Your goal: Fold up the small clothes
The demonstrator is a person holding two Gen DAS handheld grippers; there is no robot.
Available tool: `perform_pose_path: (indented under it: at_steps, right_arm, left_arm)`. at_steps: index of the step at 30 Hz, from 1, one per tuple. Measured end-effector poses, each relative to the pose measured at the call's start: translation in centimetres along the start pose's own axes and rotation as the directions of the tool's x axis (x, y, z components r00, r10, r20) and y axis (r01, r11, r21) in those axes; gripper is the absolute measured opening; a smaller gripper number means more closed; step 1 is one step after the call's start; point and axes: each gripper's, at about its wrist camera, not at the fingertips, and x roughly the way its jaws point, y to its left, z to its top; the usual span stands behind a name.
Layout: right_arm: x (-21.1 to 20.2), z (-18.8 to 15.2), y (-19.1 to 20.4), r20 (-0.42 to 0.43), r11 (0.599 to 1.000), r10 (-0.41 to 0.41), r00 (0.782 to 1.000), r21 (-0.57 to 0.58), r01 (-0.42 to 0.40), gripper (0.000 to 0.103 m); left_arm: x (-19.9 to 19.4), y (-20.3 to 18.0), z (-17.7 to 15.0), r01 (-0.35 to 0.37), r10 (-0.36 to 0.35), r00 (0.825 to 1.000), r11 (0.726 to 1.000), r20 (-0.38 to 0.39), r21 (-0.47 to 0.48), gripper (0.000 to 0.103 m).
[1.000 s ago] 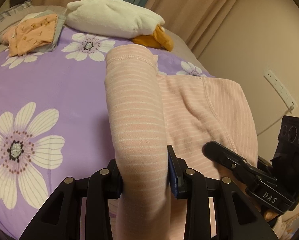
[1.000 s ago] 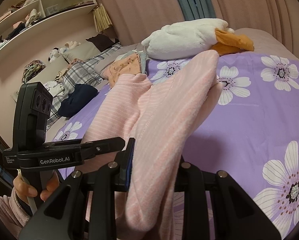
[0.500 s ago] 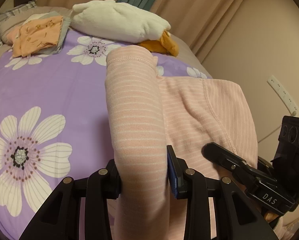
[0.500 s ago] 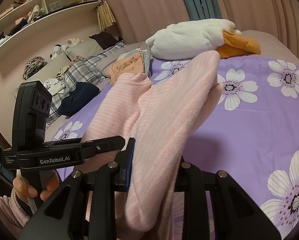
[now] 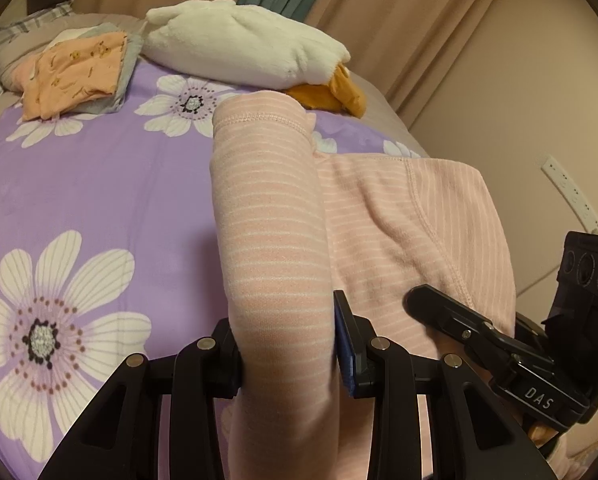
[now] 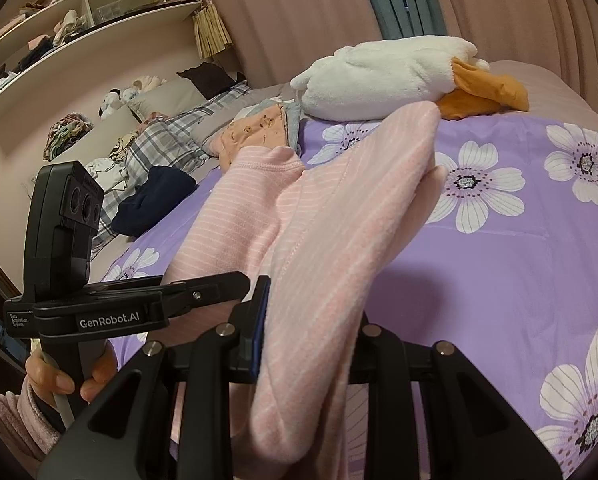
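Observation:
A pink garment with thin white stripes (image 5: 399, 220) lies on the purple flowered bedspread (image 5: 99, 192). My left gripper (image 5: 287, 344) is shut on one folded end of it, which drapes over the fingers and reaches forward. My right gripper (image 6: 311, 332) is shut on the other end of the same garment (image 6: 339, 232). Each gripper shows in the other's view: the right one at the lower right of the left wrist view (image 5: 499, 344), the left one at the lower left of the right wrist view (image 6: 139, 300). The fingertips are hidden by cloth.
A white and orange plush duck (image 5: 251, 56) lies at the head of the bed. A stack of folded orange and grey clothes (image 5: 75, 72) sits beside it. A dark blue garment (image 6: 155, 204), plaid bedding (image 6: 159, 144) and shelves (image 6: 79, 12) are to the left. A wall (image 5: 519, 100) is on the right.
Both grippers have moved forward over the bed with the garment in them; the plush duck and folded stack sit closer and lower in view. The grips have not changed.

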Motion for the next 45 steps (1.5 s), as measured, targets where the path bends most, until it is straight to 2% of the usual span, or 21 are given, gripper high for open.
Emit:
perform_pose_path:
  at_steps: [24, 45]
  right_arm:
    - [5.6, 2.5, -2.7, -0.011, 0.999, 0.006, 1.000, 0.039, -0.006, 0.027]
    - [10.2, 2.7, -5.6, -0.061, 0.997, -0.002, 0.998, 0.071, 0.006, 0.027]
  left_arm:
    - [4.9, 2.6, 3.5, -0.045, 0.046, 0.999, 0.999, -0.021, 0.016, 0.034]
    - [9.2, 4.3, 4.6, -0.071, 0.071, 0.994, 0.997, -0.079, 0.008, 0.034]
